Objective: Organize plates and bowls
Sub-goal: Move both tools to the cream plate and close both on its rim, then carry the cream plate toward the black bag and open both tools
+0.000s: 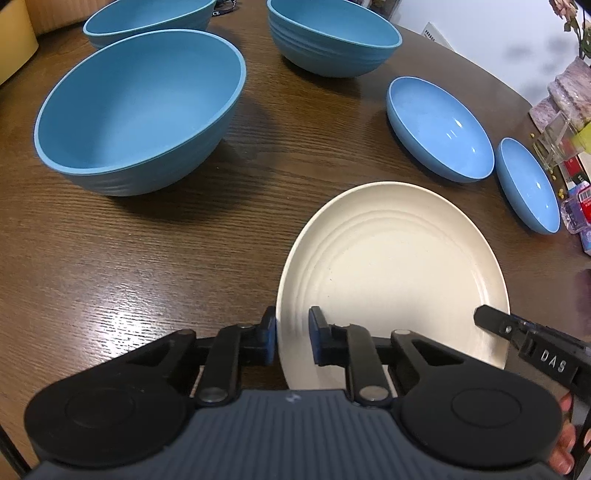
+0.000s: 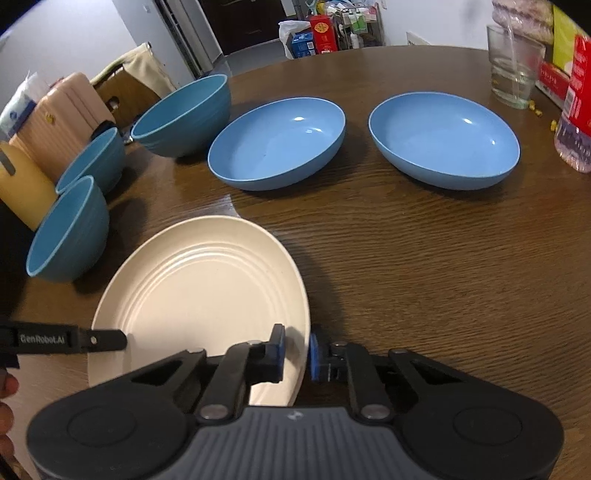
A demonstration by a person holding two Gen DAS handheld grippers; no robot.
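Plate [image 1: 391, 266] pinched at opposite rims by left tongs [image 1: 293, 338] and right tongs [image 2: 295, 354], thin edge grips, uneven lift could tip it into nearest bowl [image 1: 140, 110].

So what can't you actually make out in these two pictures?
- Left wrist view: the cream plate's near rim is hidden behind the left claw.
- Right wrist view: the same plate's near edge is covered by the right claw.
- Right wrist view: labels on the red box are too small to read.
- Left wrist view: the farthest blue bowl is cut off by the top edge.
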